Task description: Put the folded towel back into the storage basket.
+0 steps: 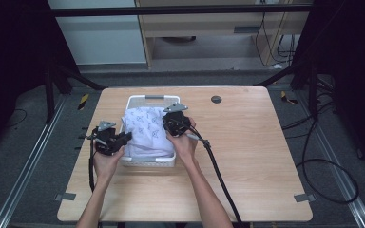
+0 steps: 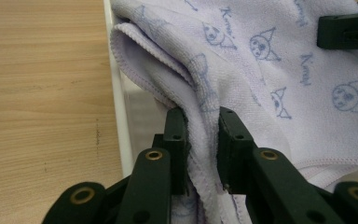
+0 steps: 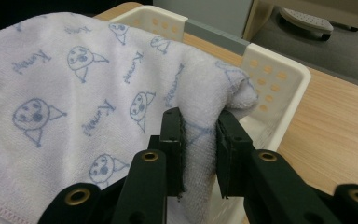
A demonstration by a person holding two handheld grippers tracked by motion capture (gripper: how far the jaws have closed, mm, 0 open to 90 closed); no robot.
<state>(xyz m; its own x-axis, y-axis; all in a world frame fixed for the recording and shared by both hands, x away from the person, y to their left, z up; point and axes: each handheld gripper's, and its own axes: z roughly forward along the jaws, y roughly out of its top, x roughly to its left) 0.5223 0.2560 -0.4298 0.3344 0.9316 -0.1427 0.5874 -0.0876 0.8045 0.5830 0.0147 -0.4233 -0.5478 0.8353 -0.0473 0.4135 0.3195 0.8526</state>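
Towel pinched by both tongs over basket.
A fold of the pale lilac printed towel (image 2: 261, 60) is gripped by the left tongs (image 2: 200, 140) and by the right tongs (image 3: 199, 140); it is draped inside the white basket (image 1: 145, 161) on the desk (image 1: 256, 156).

The towel (image 1: 145, 130) heaps over the white basket (image 1: 147, 99), blocking my way in from above. From three o'clock round to six, bare tabletop (image 1: 247, 152) leaves me open room.

Towel (image 1: 145, 129) in basket (image 1: 153, 98) — grippers at its left, right edges.
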